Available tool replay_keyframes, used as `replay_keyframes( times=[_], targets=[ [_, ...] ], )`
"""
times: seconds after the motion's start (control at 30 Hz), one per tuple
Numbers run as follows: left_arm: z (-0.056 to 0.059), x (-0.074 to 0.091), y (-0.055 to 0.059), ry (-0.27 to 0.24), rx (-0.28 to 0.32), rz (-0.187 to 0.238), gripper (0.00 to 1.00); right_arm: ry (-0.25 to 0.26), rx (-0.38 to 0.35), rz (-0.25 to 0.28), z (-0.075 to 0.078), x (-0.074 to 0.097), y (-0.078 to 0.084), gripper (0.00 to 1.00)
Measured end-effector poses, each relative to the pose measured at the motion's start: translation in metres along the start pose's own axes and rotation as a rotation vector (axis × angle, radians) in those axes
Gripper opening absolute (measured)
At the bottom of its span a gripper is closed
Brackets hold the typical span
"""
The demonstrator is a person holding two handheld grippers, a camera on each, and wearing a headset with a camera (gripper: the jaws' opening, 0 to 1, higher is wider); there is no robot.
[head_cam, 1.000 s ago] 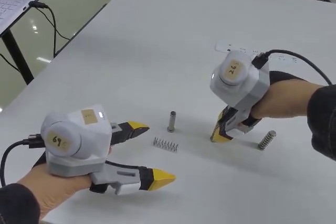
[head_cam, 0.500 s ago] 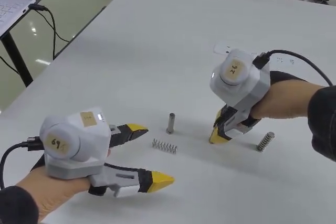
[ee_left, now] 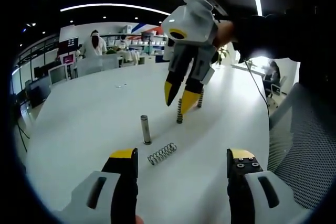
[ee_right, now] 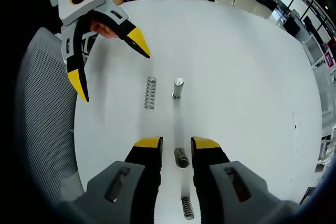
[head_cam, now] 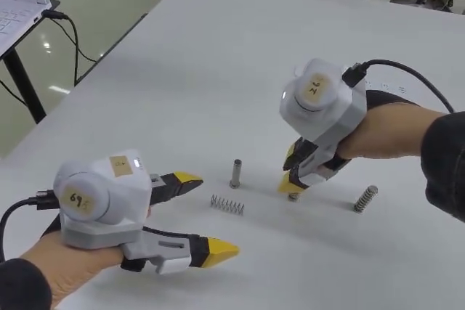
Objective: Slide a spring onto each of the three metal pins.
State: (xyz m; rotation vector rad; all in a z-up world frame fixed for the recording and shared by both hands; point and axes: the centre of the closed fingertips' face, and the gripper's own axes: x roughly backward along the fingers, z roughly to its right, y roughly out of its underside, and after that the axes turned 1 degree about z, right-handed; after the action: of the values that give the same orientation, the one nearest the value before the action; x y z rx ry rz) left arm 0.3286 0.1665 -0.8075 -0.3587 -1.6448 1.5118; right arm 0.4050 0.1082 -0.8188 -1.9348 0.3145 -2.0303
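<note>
My left gripper (head_cam: 211,213) is wide open. The loose spring (head_cam: 227,204) lies on the table just in front of it, beside the bare pin (head_cam: 235,173). My right gripper (ee_right: 177,142) is a little open, with a spring-covered pin (ee_right: 181,157) standing between its jaws, not touching them.

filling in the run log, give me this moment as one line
left hand-held gripper: open, empty | right hand-held gripper: open at sprung pin | bare pin, loose spring on table
</note>
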Motion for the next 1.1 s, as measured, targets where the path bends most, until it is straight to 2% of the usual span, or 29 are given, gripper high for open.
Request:
replay_keyframes(
  times=[0.13,0.53,1.1],
  targets=[
    [0.0,0.001,0.0,-0.004,-0.001,0.001,0.67,-0.01,0.0,0.02,-0.006,0.001,-0.01,0.23],
    [-0.001,0.004,0.001,-0.011,-0.002,0.003,0.67,-0.044,0.028,0.027,-0.025,-0.012,-0.025,0.23],
    [-0.002,0.005,0.004,-0.014,0.003,-0.006,0.67,-0.07,0.031,0.04,-0.039,-0.036,-0.036,0.2]
  ],
)
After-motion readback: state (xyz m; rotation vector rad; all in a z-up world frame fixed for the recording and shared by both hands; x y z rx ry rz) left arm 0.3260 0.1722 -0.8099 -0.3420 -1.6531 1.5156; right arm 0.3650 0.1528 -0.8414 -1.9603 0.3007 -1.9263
